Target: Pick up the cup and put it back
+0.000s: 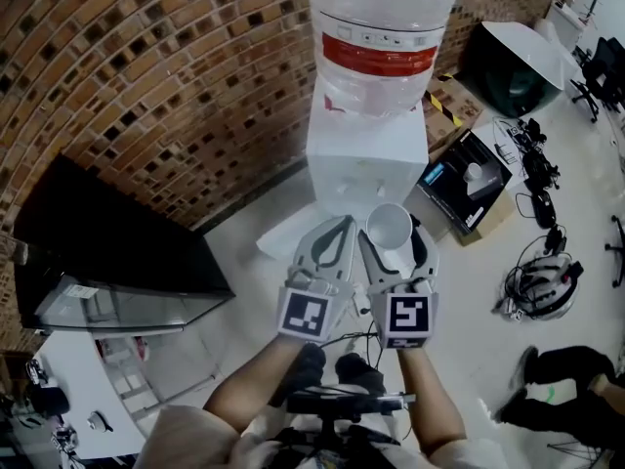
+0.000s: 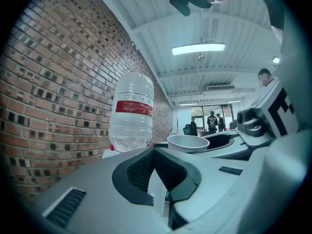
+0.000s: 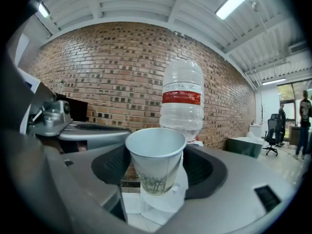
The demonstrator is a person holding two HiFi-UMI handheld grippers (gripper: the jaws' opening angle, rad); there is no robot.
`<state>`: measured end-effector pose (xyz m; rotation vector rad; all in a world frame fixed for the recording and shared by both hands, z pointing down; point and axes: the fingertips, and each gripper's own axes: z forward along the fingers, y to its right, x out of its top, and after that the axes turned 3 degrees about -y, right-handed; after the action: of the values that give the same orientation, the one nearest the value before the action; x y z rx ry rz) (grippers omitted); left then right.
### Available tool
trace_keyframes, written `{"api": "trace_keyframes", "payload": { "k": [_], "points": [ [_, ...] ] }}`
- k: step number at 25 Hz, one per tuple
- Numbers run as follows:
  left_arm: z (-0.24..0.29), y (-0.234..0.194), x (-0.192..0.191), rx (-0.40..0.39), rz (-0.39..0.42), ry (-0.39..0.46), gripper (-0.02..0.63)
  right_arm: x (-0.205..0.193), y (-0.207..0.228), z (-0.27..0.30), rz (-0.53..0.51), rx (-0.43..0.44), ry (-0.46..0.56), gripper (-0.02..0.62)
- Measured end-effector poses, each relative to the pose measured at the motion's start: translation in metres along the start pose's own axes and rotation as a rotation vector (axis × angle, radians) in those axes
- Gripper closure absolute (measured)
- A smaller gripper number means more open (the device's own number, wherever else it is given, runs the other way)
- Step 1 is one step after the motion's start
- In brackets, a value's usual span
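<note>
A white paper cup (image 1: 389, 228) with a faint green print stands upright between the jaws of my right gripper (image 1: 393, 236), which is shut on the cup's sides. In the right gripper view the cup (image 3: 156, 160) fills the middle between the grey jaws, its mouth empty. It hangs just in front of a white water dispenser (image 1: 366, 159) that carries a big clear bottle (image 1: 381, 27) with a red band. My left gripper (image 1: 342, 227) is close beside on the left, jaws together with nothing in them. The left gripper view shows the cup's rim (image 2: 187, 142) to its right.
A brick wall (image 1: 146, 86) runs behind the dispenser. A black cabinet (image 1: 107, 242) stands at the left. An open cardboard box (image 1: 464, 179), a dark bin (image 1: 508, 62), cables and a helmet (image 1: 542, 286) lie on the floor at the right. A person (image 1: 566, 389) crouches at the lower right.
</note>
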<state>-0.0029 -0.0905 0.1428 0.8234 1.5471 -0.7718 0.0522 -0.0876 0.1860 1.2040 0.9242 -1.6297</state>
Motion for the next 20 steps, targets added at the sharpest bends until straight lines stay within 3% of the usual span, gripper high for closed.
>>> {"api": "trace_keyframes", "payload": {
  "k": [20],
  "points": [
    [-0.0069, -0.0042, 0.0024, 0.009, -0.035, 0.008, 0.604, -0.0022, -0.0094, -0.0009, -0.028, 0.009, -0.002, 0.255]
  ]
}}
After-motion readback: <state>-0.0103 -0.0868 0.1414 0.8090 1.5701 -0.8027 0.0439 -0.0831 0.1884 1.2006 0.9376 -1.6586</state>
